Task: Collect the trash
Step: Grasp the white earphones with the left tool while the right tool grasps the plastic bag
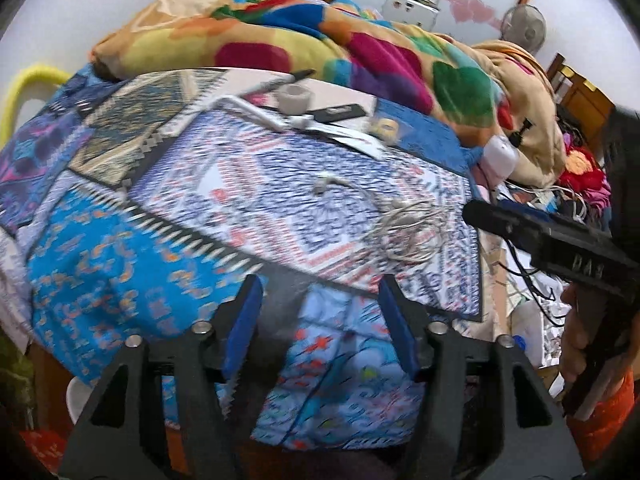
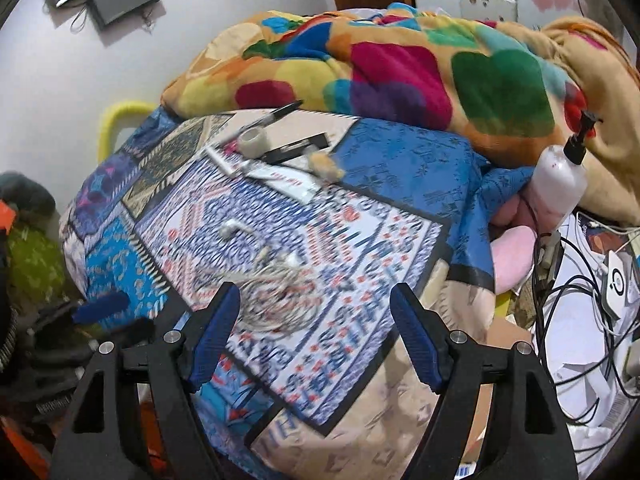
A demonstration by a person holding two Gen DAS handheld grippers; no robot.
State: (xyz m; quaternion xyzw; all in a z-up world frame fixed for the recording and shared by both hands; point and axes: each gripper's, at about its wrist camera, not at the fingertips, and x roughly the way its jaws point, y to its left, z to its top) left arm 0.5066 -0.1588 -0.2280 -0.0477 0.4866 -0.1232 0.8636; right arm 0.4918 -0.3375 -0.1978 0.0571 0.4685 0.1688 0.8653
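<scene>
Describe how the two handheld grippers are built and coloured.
Both match: the left gripper and right gripper have black plastic frames with triangular cut-outs, silver round bolts at the joints, and blue ribbed pads lining each finger. The left view shows the right gripper's black body with embossed lettering, gripped by a bare hand.

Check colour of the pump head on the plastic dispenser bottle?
Black pump head on a white plastic bottle; clearest in the right wrist view.
</scene>
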